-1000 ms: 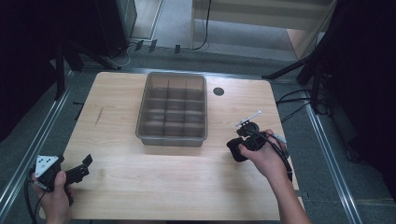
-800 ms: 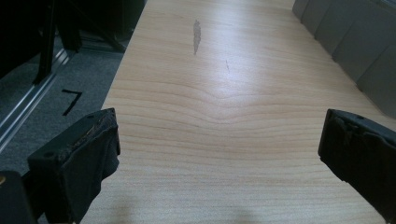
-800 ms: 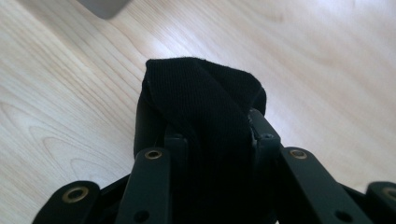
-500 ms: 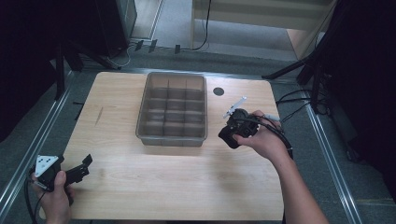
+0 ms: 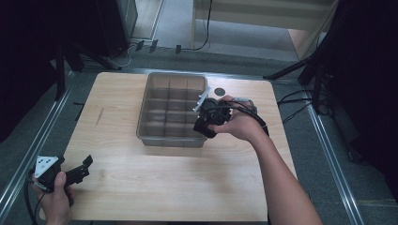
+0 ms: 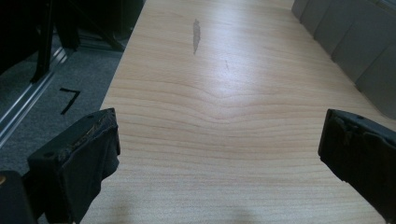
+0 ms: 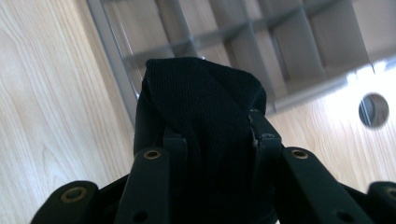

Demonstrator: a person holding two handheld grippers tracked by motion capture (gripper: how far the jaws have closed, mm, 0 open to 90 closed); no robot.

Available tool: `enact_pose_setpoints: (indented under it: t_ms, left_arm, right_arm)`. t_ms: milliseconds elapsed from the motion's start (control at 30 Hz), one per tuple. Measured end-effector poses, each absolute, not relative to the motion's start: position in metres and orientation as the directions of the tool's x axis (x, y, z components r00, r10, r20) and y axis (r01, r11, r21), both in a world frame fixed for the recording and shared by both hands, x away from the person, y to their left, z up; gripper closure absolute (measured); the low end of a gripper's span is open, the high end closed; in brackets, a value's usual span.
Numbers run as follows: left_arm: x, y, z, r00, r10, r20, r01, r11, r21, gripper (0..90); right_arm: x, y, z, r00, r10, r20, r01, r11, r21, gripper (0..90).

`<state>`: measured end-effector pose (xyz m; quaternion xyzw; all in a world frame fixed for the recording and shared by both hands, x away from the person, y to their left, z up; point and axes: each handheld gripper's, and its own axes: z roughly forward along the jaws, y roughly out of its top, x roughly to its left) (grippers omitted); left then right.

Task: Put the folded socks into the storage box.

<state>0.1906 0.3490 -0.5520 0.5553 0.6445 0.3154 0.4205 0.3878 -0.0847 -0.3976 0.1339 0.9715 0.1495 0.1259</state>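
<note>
Moved over the grey tray (image 5: 155, 136), right gripper (image 7: 212, 135) jaws clamp black cloth (image 7: 201, 98); left gripper (image 6: 219, 154) jaws gape.

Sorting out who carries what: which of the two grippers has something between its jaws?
The right gripper, at the tray's right edge, is clamped on a black cloth. The left gripper is open with nothing between its jaws.
</note>
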Motion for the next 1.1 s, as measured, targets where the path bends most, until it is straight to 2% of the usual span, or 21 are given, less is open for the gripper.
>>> enact_pose_setpoints:
  t_ms: [267, 500, 767, 1100]
  left_arm:
    - [0.191, 0.349, -0.552, -0.033, 0.980, -0.197, 0.450, 0.191, 0.872, 0.0]
    - [0.191, 0.349, -0.552, -0.029, 0.980, -0.199, 0.450, 0.191, 0.872, 0.0]
    - [0.191, 0.349, -0.552, -0.028, 0.979, -0.200, 0.451, 0.191, 0.872, 0.0]
    - [0.191, 0.349, -0.552, -0.027, 0.979, -0.200, 0.454, 0.191, 0.870, 0.0]
  right_arm:
    - [0.401, -0.054, -0.408, -0.960, 0.188, -0.207, 0.121, 0.946, 0.299, 66.1]
    - [0.407, -0.041, -0.425, -0.969, 0.151, -0.193, 0.094, 0.957, 0.275, 66.0]
    - [0.420, -0.042, -0.444, -0.985, 0.147, -0.092, 0.119, 0.958, 0.260, 65.8]
    - [0.426, -0.044, -0.454, -0.996, 0.088, 0.001, 0.085, 0.961, 0.264, 67.8]
